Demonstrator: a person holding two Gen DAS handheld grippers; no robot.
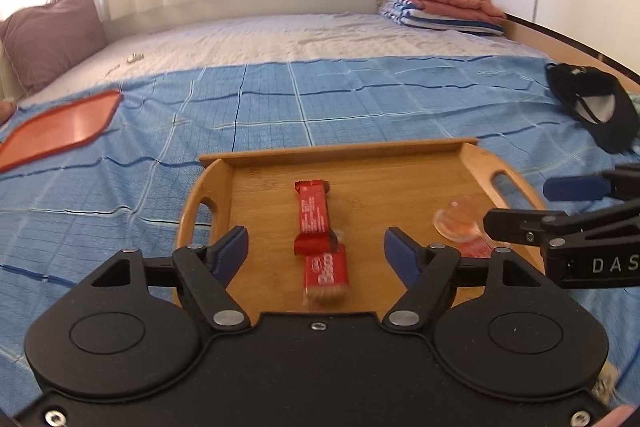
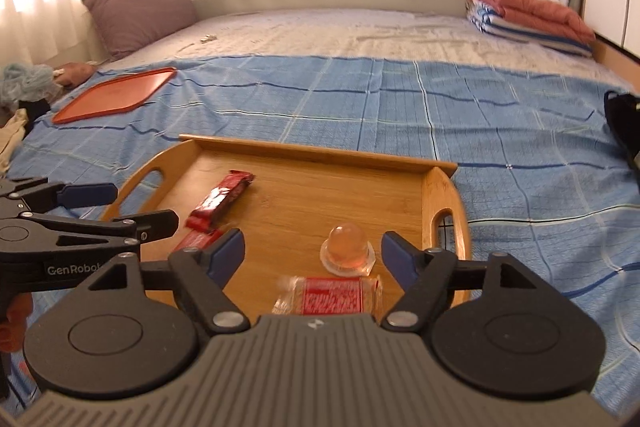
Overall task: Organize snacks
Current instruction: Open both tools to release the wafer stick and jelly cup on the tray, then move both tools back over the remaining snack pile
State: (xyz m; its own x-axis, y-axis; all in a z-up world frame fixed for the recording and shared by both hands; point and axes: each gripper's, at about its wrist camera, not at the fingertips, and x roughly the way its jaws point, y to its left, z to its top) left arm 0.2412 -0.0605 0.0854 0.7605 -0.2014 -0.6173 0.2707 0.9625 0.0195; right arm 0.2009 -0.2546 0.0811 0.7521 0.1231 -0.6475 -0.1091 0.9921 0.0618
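Both tongs, left (image 1: 316,247) and right (image 2: 312,253), hang open and empty over a wooden tray (image 2: 316,151) of snacks on the bed (image 2: 500,131).

we see wooden tray (image 2: 444,187) flat on bed | two red bars (image 1: 314,217), (image 1: 325,277) lying end to end at tray's left | clear jelly cup (image 2: 347,253) dome up at right | red-labelled clear packet (image 2: 330,295) flat, just before cup

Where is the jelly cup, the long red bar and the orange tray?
jelly cup (image 2: 347,242): right wrist view, on its rounded dome.
long red bar (image 1: 312,215): left wrist view, middle of the wrapper.
orange tray (image 2: 116,95): right wrist view, on its flat bottom.
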